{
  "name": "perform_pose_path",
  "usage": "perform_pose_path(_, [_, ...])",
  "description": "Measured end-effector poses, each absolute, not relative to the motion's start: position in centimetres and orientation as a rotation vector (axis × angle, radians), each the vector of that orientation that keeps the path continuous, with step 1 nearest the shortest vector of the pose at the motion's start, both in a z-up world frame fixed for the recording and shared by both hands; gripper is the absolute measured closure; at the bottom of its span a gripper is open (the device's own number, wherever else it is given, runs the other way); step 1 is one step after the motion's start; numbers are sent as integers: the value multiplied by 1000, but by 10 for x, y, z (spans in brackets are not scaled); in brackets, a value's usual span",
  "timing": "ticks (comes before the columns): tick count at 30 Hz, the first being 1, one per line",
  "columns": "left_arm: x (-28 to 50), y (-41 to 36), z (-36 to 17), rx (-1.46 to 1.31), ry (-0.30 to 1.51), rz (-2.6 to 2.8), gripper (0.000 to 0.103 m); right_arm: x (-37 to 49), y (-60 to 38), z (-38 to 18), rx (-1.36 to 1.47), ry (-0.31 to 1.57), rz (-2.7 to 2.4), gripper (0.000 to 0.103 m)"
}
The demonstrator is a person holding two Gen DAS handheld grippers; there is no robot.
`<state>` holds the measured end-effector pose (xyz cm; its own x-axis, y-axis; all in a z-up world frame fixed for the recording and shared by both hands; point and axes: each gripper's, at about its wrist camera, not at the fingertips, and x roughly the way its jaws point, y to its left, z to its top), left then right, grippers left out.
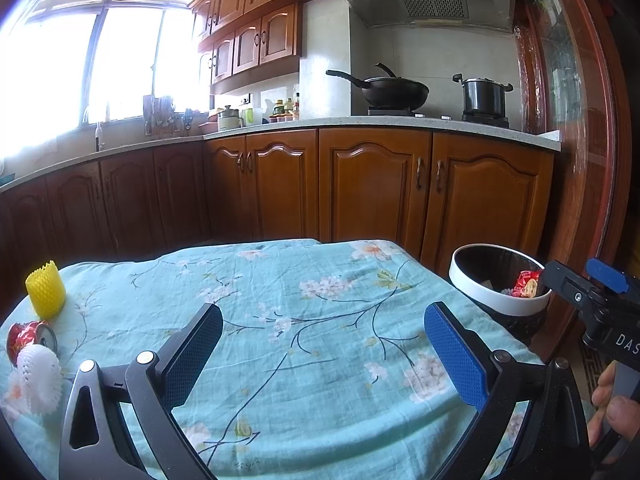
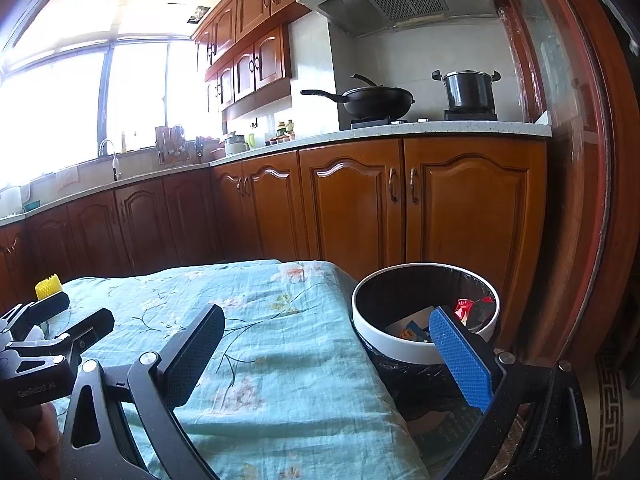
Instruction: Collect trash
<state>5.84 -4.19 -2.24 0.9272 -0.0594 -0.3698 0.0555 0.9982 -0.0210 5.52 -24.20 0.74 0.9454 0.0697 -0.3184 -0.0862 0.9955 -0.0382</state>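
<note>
A yellow foam net sleeve (image 1: 46, 295) stands upright at the table's far left. A crushed red can (image 1: 31, 338) and a white foam net (image 1: 39, 378) lie in front of it. My left gripper (image 1: 323, 354) is open and empty above the middle of the table. A white-rimmed trash bin (image 1: 496, 294) with a black liner stands at the table's right edge and holds red wrappers (image 1: 527, 284). My right gripper (image 2: 326, 356) is open and empty, its blue finger over the bin (image 2: 400, 346). The yellow sleeve (image 2: 47, 282) shows at far left.
The table wears a teal flowered cloth (image 1: 304, 320). Brown kitchen cabinets (image 1: 372, 184) stand behind it, with a wok (image 1: 394, 92) and a pot (image 1: 484, 98) on the stove. A wooden door frame (image 1: 576, 120) rises to the right of the bin.
</note>
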Motion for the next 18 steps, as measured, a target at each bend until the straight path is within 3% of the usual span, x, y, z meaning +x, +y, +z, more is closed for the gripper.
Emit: perform_pose_path(18, [67, -34, -24, -31, 431, -74, 1, 68, -237, 2, -20, 412, 85, 0])
